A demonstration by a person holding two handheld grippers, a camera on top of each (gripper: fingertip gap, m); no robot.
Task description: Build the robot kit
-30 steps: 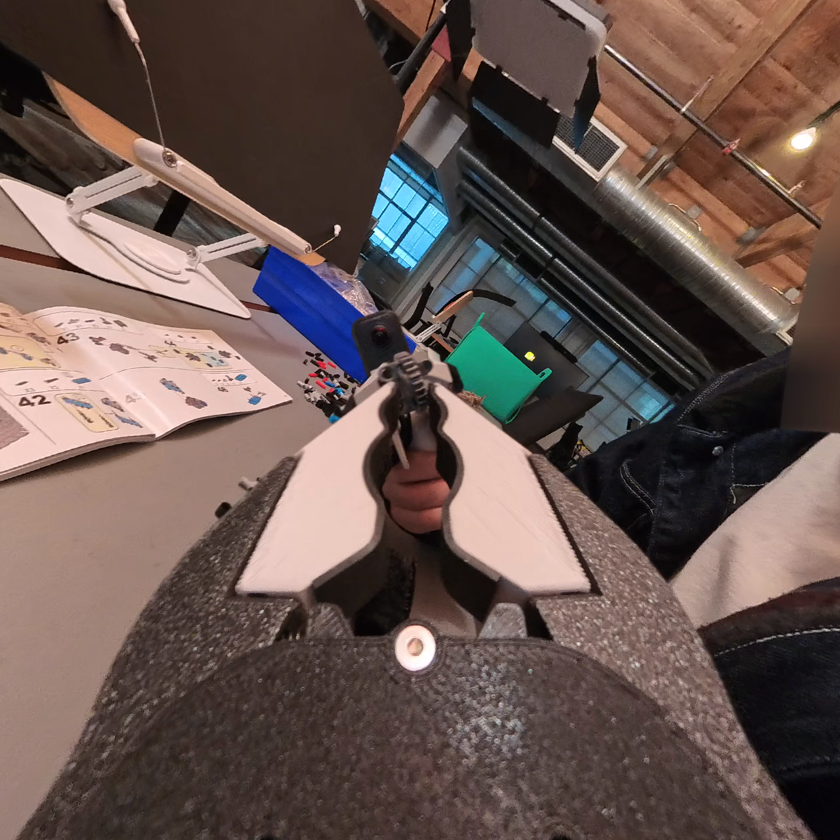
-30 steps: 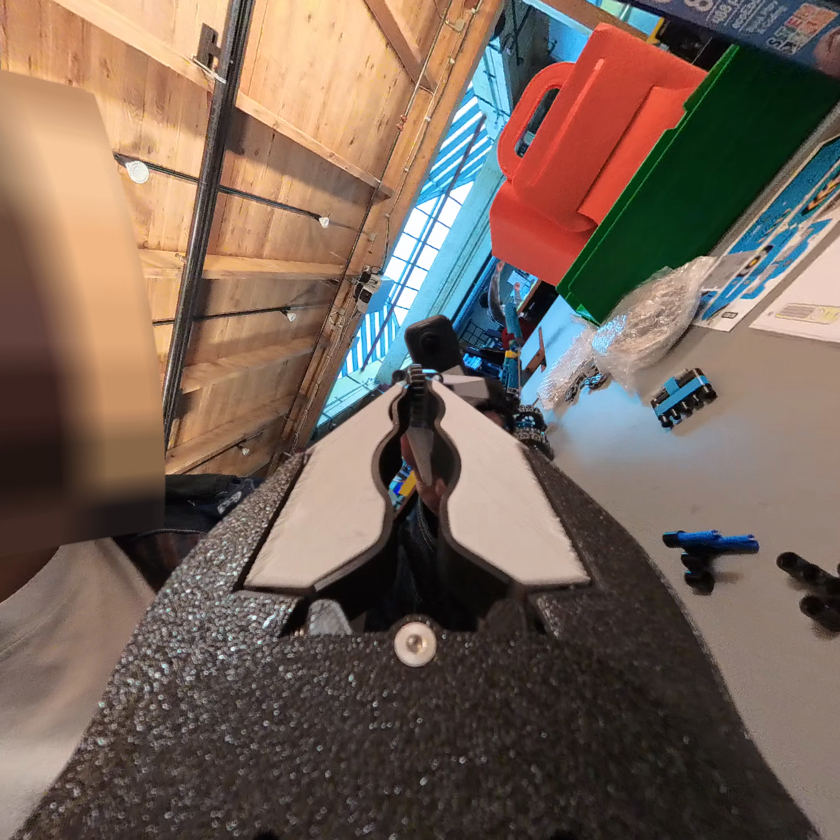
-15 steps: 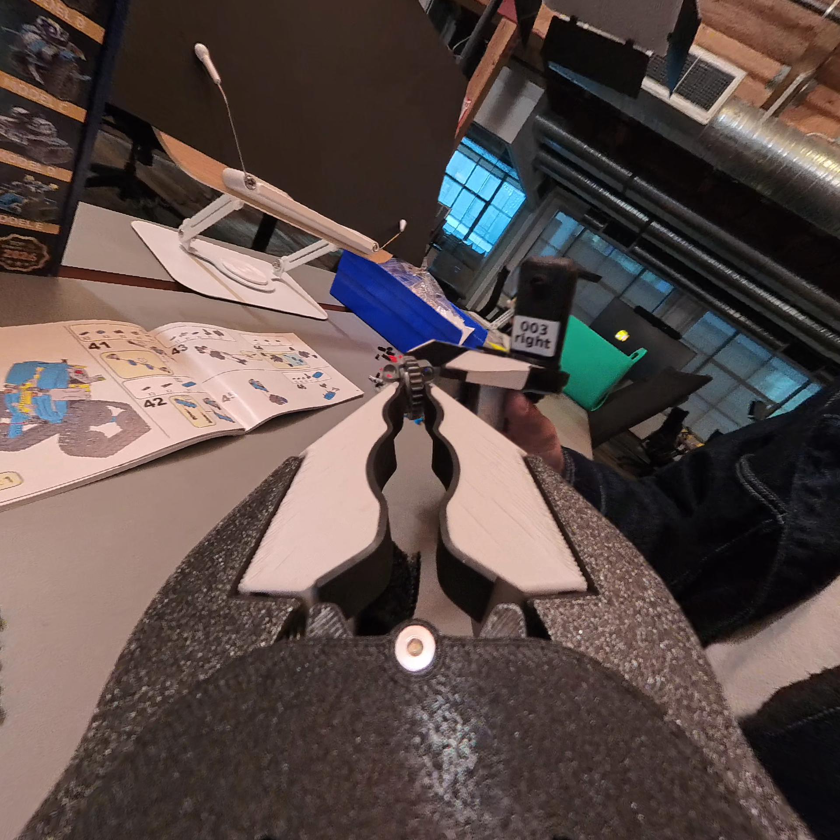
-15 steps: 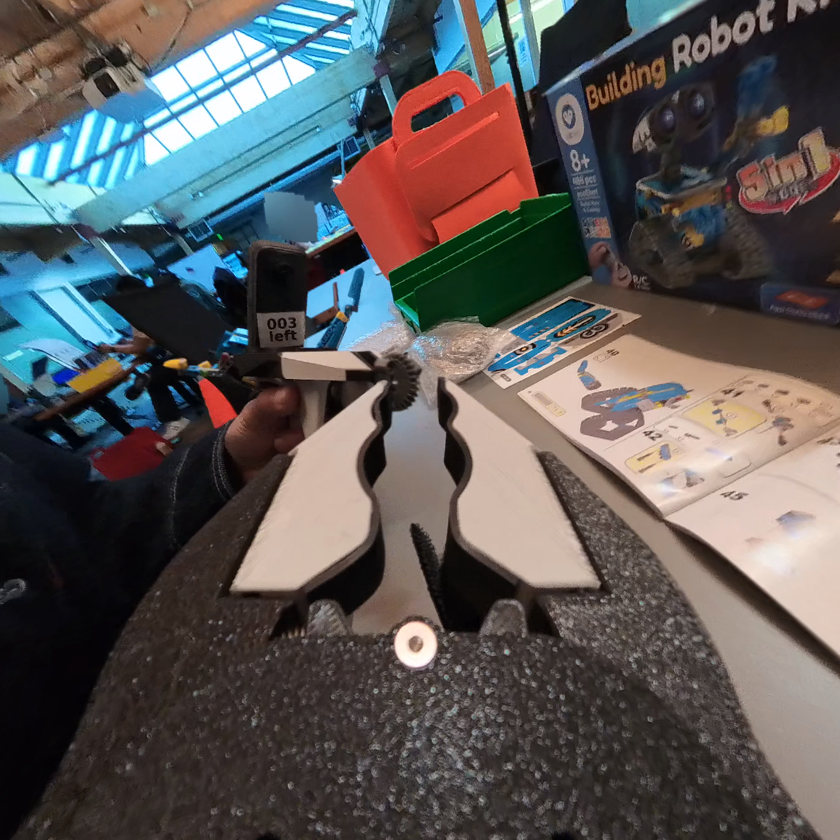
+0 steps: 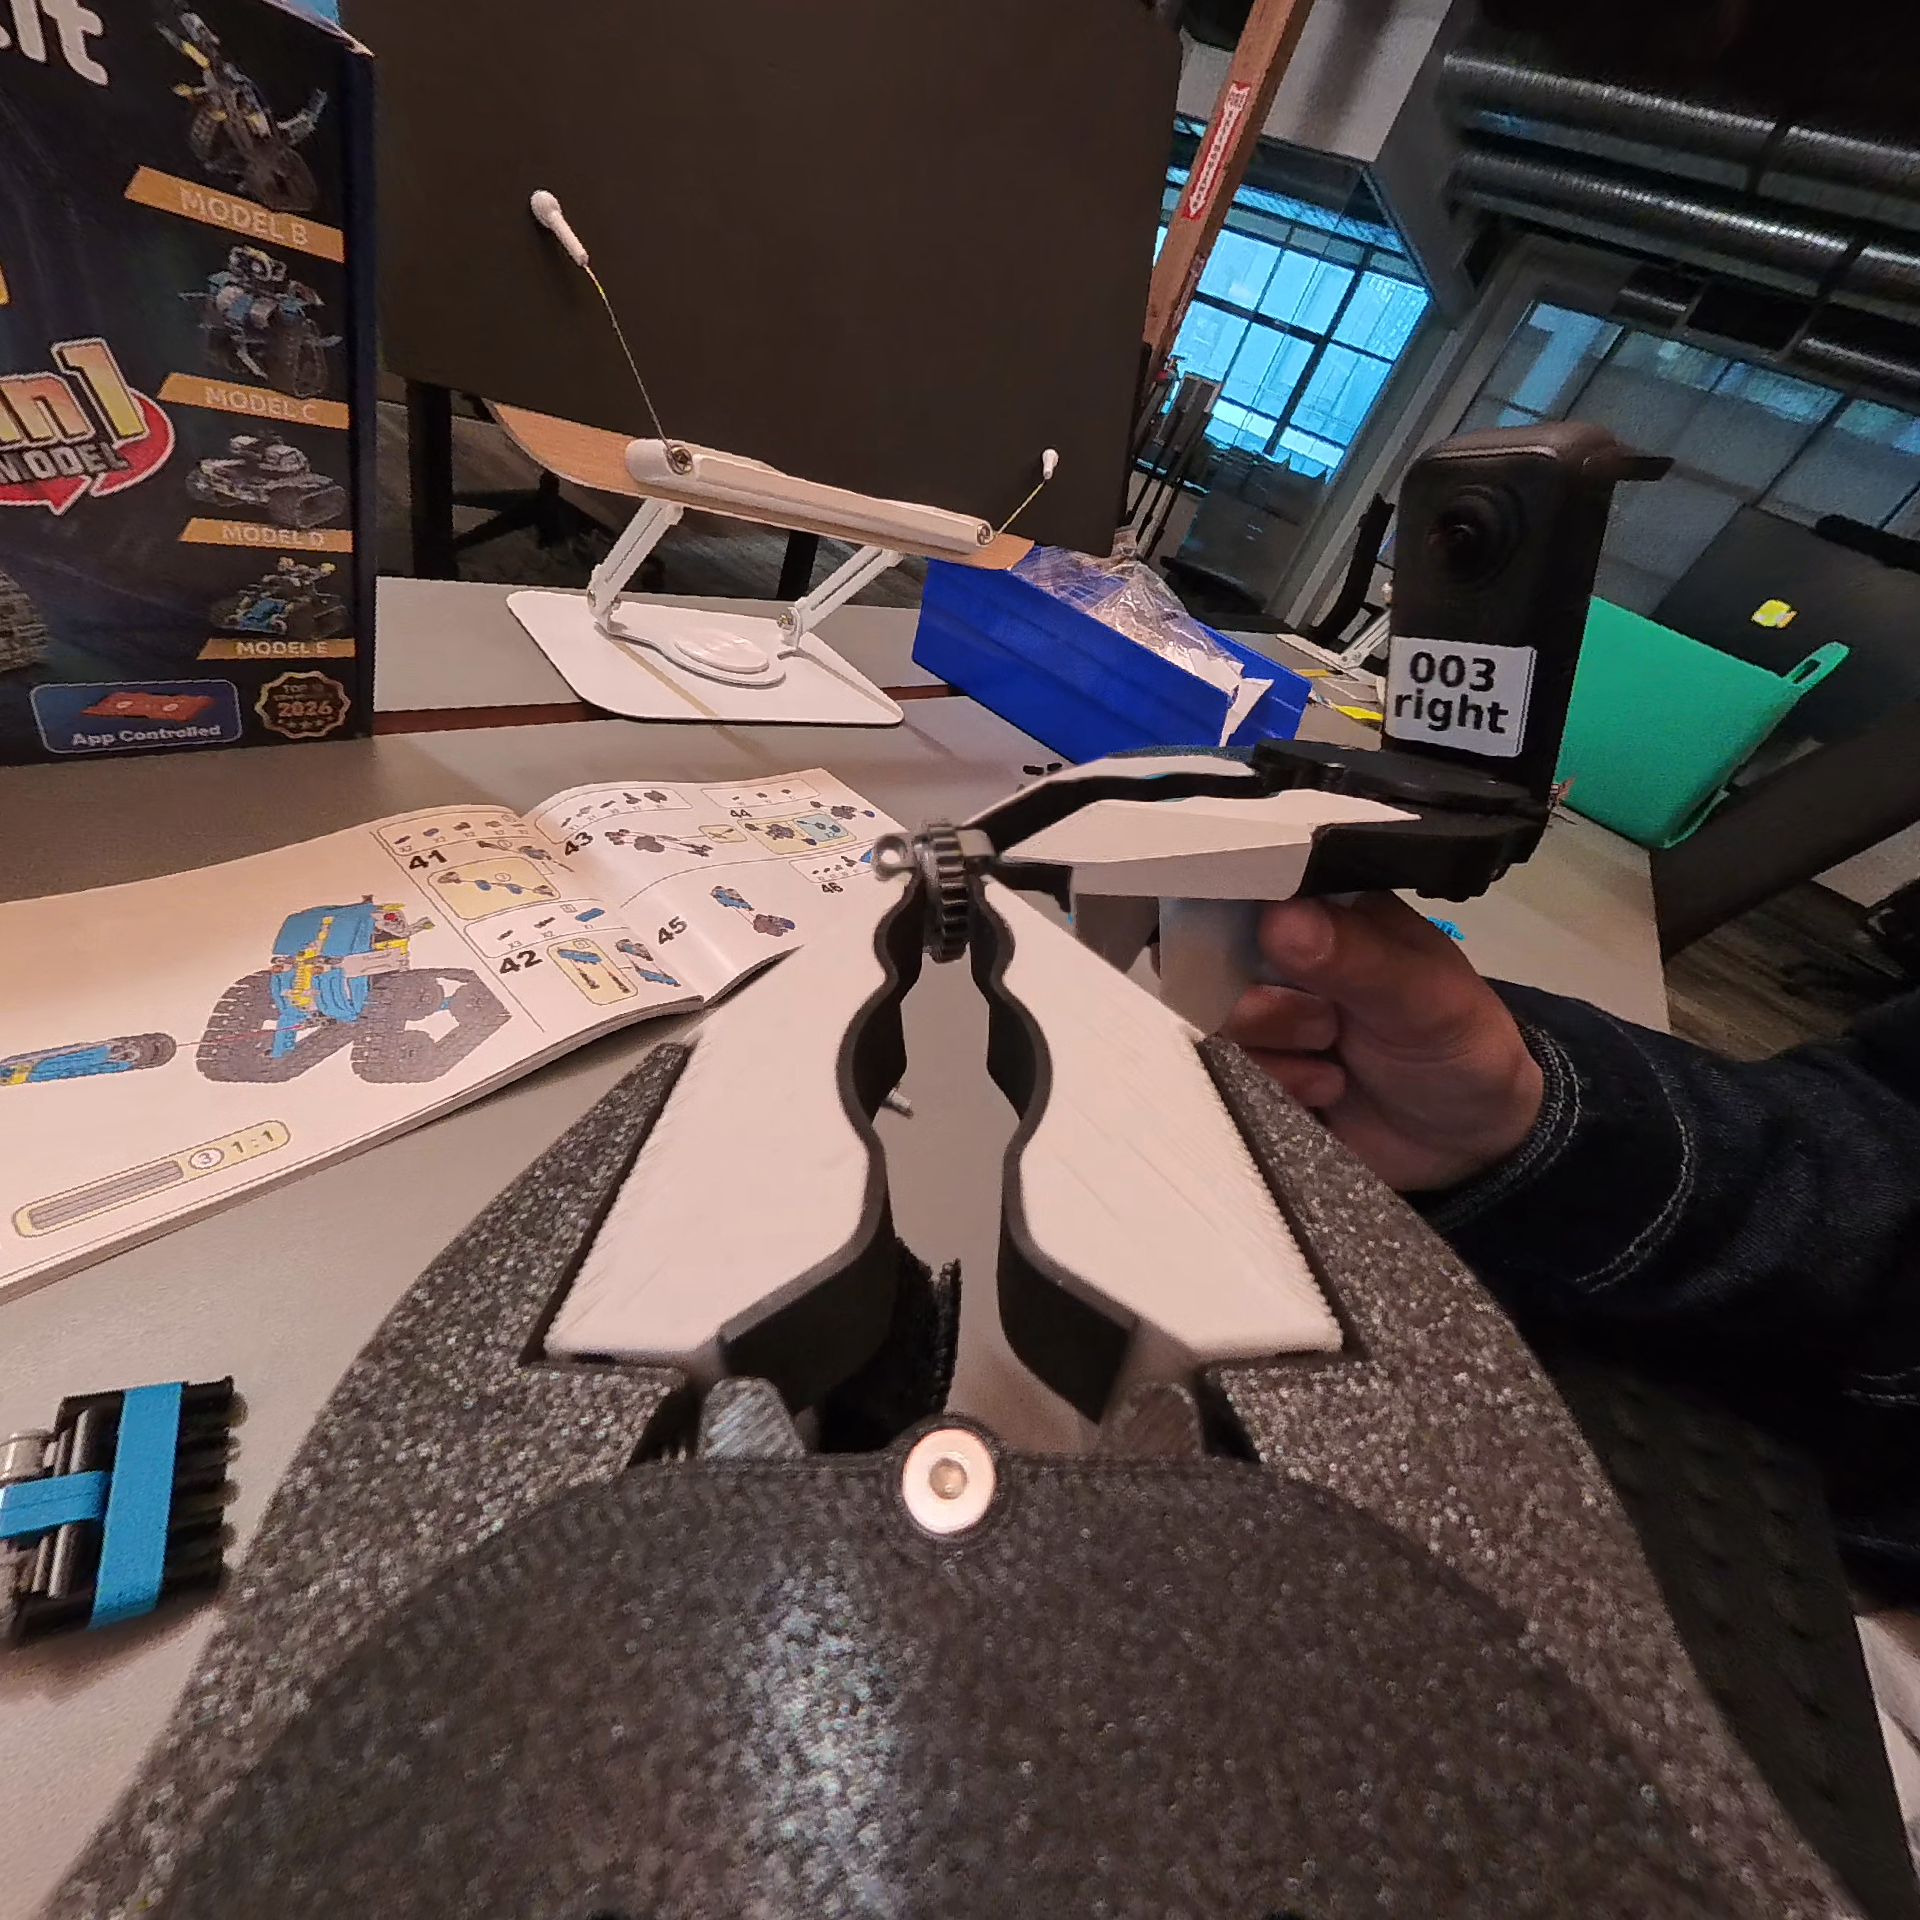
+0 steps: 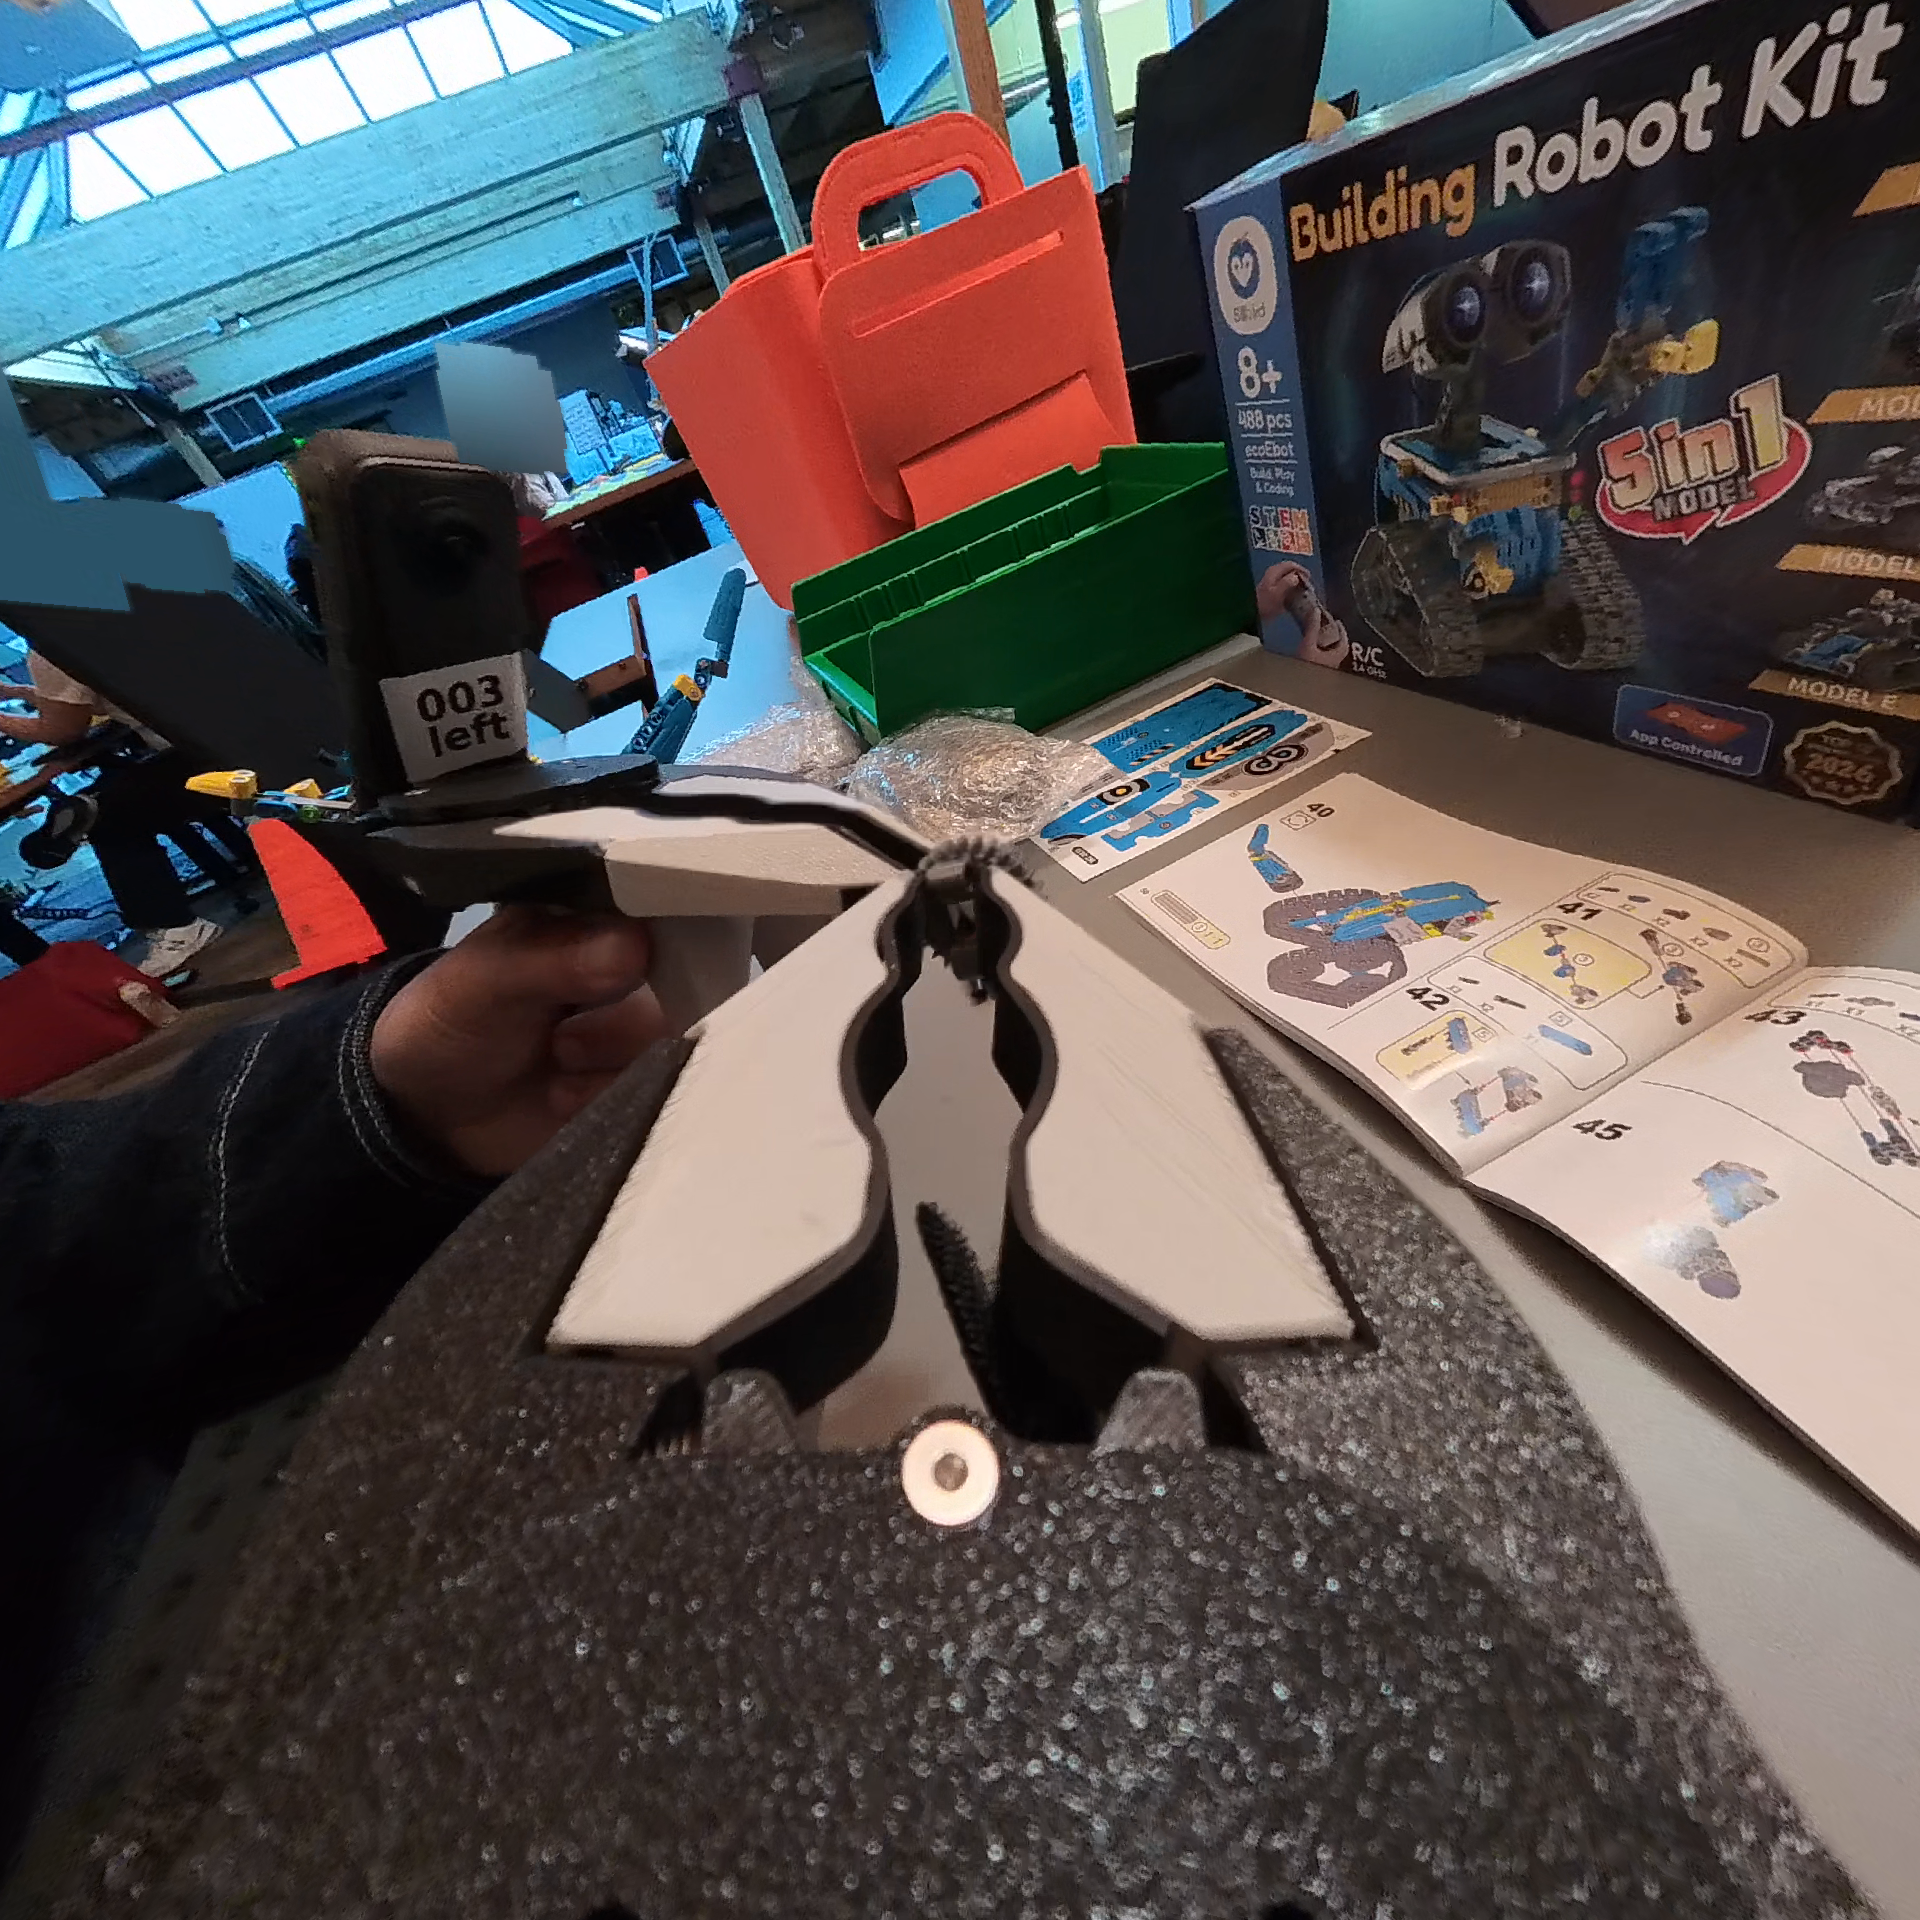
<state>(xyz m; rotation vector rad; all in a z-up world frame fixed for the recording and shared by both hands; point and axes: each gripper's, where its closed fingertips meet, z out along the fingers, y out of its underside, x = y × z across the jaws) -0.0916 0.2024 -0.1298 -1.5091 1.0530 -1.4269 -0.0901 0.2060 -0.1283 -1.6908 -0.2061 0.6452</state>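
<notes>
Both views have swung down since a second ago, from ceiling and rafters to the grey surface (image 5: 260,1299). Going left to right in the left wrist view: a black and blue track piece (image 5: 114,1496) lies at the edge, then the open instruction booklet (image 5: 343,987), then the left tongs (image 5: 943,914) clamped together on a small black gear (image 5: 943,902), held up over the surface. The right tongs (image 5: 971,840) come in sideways, tips pinched on that same gear, with a hand (image 5: 1392,1049) gripping the handle. Behind sit a white stand (image 5: 707,655) and a blue bin (image 5: 1081,665). Over in the right wrist view there's an orange bag (image 6: 935,364), green bin (image 6: 1018,623) and kit box (image 6: 1610,364)
</notes>
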